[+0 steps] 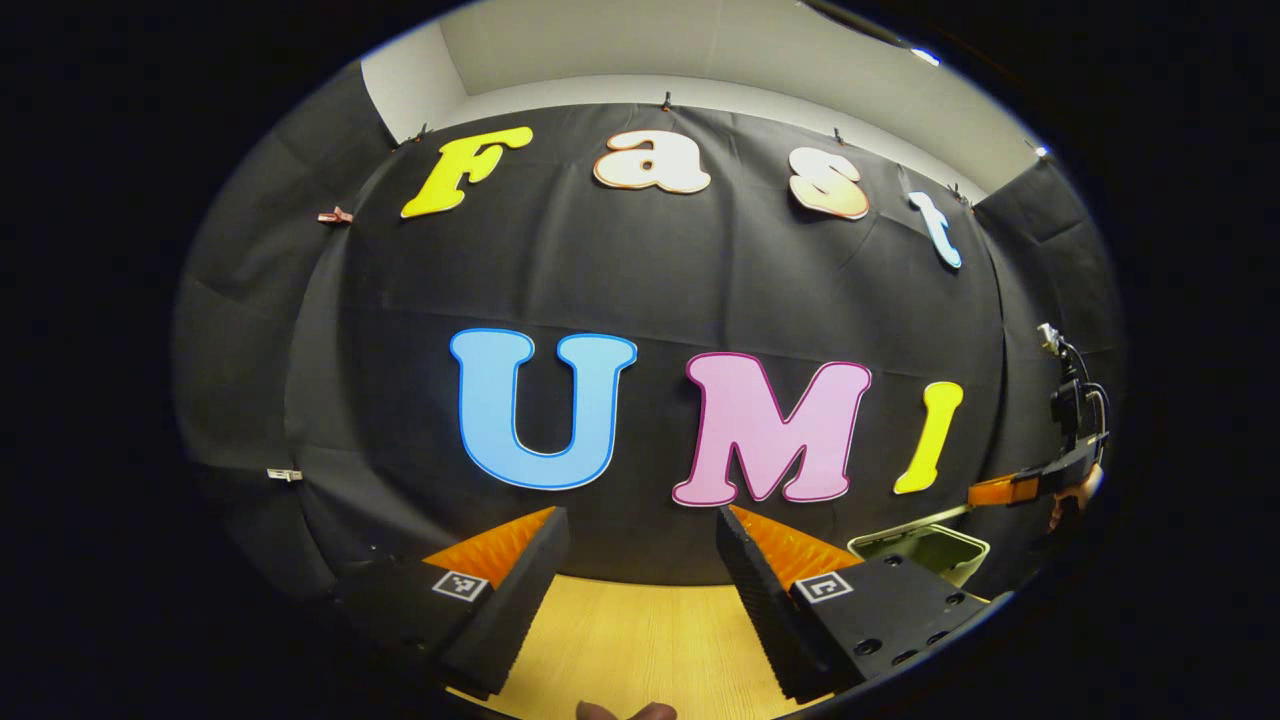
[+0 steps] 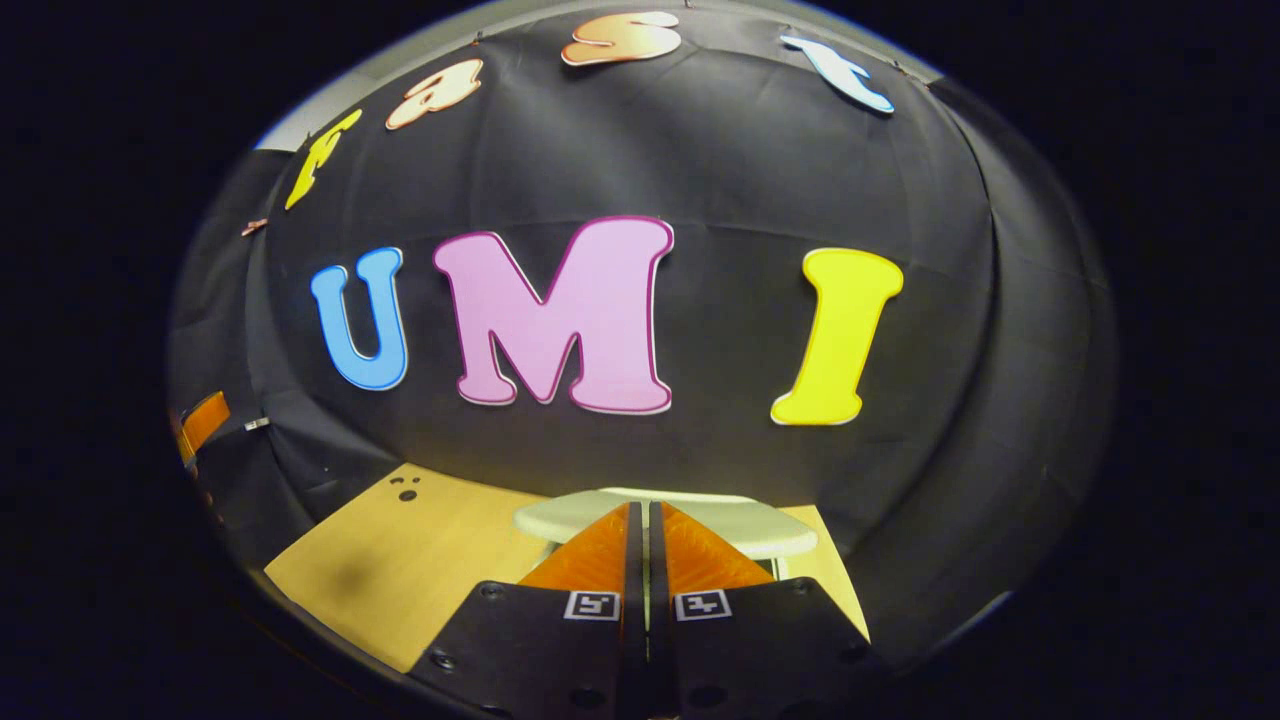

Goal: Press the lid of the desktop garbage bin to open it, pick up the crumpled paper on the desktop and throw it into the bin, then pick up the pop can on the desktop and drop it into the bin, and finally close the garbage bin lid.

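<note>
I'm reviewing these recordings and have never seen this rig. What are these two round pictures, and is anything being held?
A person holds a two-finger gripper in each hand; a fisheye camera rides on each. In the left gripper view, the left gripper is open with nothing between its fingers, above the wooden table. Far right stands the bin, which looks open, with the right gripper above it. In the right gripper view, that gripper is shut, apparently on nothing, over the bin's lid.

The right tool (image 2: 640, 530), fingers nearly together, hangs just above the bin's lid (image 2: 750, 525) on the table (image 2: 400, 560).
</note>
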